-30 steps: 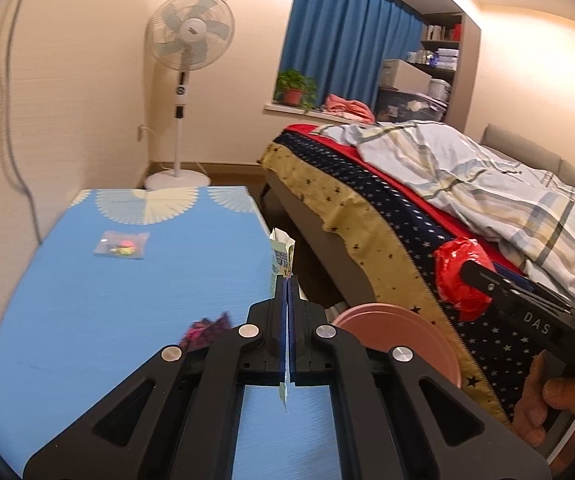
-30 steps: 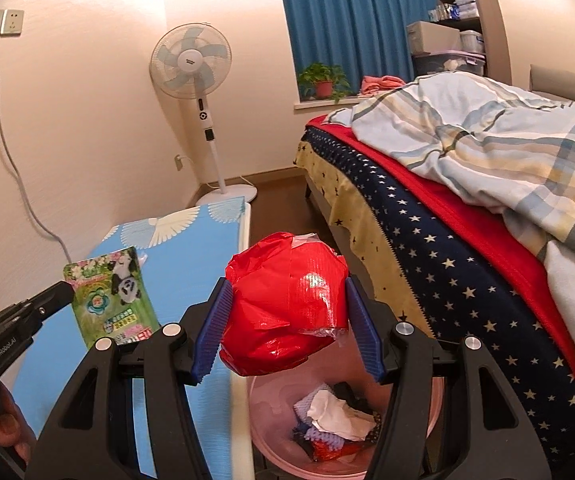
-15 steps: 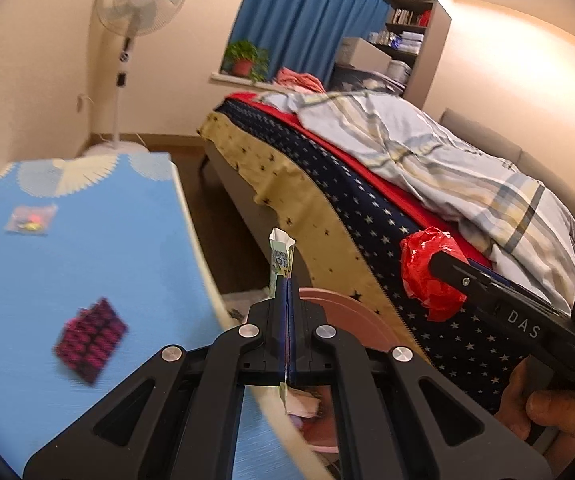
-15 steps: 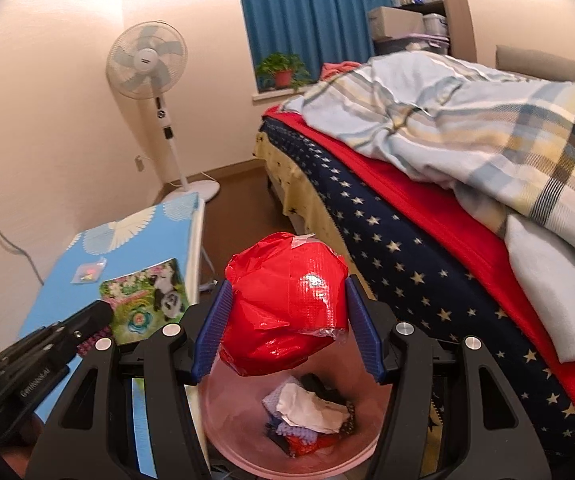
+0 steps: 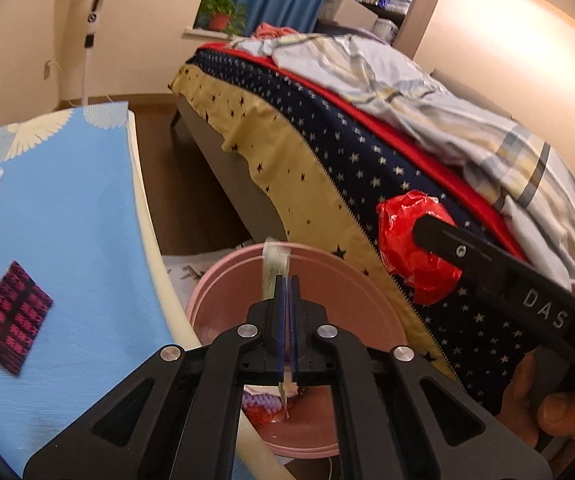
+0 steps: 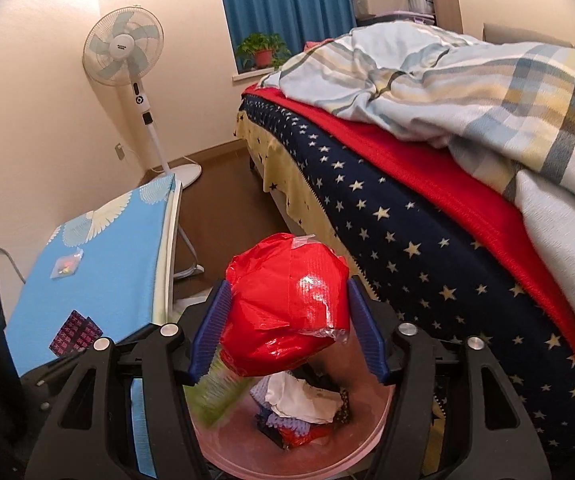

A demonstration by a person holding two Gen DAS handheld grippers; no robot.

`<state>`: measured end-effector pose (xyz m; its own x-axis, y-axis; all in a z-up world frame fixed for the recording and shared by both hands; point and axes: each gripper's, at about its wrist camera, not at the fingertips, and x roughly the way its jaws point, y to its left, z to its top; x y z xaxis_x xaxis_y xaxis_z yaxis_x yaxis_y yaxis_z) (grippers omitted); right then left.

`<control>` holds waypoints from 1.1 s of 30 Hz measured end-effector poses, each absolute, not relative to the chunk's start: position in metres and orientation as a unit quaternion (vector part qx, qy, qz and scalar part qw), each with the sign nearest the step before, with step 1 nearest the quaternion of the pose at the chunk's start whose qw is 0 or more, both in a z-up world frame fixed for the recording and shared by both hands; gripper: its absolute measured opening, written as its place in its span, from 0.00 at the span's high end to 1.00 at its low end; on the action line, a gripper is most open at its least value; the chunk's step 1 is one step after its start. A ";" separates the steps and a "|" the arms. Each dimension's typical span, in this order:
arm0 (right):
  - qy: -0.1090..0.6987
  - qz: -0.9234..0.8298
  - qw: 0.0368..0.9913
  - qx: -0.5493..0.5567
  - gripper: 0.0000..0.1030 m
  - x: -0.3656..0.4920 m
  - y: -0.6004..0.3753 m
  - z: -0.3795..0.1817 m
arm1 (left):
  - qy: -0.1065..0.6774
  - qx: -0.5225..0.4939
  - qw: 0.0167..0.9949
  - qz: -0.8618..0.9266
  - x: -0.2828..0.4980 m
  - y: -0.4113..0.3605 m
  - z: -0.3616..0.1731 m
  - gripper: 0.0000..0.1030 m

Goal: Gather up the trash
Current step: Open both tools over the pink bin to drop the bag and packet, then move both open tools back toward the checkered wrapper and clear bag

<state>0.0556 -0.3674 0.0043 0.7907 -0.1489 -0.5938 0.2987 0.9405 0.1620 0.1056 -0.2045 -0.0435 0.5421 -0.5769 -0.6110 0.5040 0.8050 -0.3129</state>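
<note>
The pink bin [image 6: 367,446] holds crumpled paper and scraps; right gripper [image 6: 287,312] fingers clamp a red wad [image 6: 285,304] above it; left gripper [image 5: 285,308] fingers pinch a flat packet [image 5: 274,266] over its rim, beside the blue tabletop [image 5: 67,216].

The bin [image 5: 223,300] mouth lies open between table [image 5: 87,240] edge and bed [image 5: 327,184]; both grippers crowd above it.

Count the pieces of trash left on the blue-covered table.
2. A dark packet with a pink pattern lies near the table's front edge, and a small clear plastic bag sits farther back. The grippers may hide more.
</note>
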 end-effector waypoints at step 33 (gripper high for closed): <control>0.242 -0.008 0.962 0.127 0.40 0.032 -0.299 0.033 | 0.300 -0.084 0.931 -0.190 0.070 -0.075 0.013 0.88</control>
<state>0.0317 -0.2985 0.0327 0.8829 0.0450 -0.4673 0.0777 0.9677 0.2400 0.0699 -0.0747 0.0126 0.7481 -0.4032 -0.5271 0.3028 0.9142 -0.2695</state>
